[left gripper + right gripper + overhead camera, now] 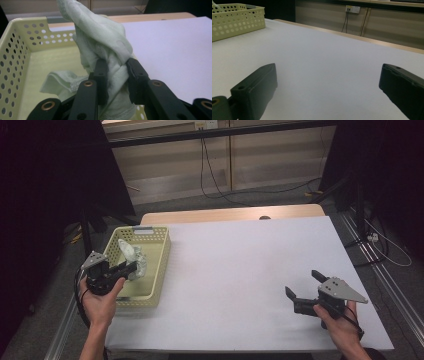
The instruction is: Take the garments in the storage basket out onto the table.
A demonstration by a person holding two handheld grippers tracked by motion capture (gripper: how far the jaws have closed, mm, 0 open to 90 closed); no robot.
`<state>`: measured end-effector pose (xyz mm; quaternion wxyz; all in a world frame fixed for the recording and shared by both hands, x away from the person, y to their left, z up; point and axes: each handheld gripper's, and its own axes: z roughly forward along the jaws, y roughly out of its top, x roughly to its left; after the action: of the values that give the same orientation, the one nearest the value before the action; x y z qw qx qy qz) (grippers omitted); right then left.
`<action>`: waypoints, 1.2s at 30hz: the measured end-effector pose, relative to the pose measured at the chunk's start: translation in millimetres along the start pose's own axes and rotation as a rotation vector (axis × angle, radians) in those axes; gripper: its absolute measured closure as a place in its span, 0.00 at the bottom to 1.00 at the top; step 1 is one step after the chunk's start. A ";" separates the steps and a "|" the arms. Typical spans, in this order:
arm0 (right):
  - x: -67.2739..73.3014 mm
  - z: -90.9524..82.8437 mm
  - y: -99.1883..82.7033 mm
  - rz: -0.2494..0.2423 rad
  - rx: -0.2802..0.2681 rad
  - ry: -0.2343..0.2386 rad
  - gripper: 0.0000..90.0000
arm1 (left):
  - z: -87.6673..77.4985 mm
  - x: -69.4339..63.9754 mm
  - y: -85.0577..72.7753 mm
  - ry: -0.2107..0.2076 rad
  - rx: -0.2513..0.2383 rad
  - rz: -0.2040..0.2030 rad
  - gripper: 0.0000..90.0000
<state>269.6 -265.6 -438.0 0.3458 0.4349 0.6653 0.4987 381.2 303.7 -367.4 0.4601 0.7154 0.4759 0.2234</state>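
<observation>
Now | left tongs clenched on pale cloth, lifted above yellow basket | right tongs released, idle over table | risk: hanging end, maybe touching basket floor, snags rim and slips out

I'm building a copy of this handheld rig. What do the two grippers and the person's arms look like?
Both grippers are black, each with two blocky, flat-faced jaws. The left gripper has linkage arms with brass-coloured ringed pivot holes, as the left gripper view shows. Each carries a grey three-cornered plate on top; the right gripper has the larger-looking one. A black cable trails from each, looping by the wrist. The forearms are bare, with no sleeves in sight.
</observation>
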 end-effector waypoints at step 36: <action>0.4 0.5 0.3 0.002 -0.003 0.012 0.02 | -14.9 -15.4 16.9 -0.020 -0.302 0.044 0.80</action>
<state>270.0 -265.0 -437.9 0.3423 0.4319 0.6661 0.5026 371.1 294.6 -343.8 0.5623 0.6505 0.4163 0.2956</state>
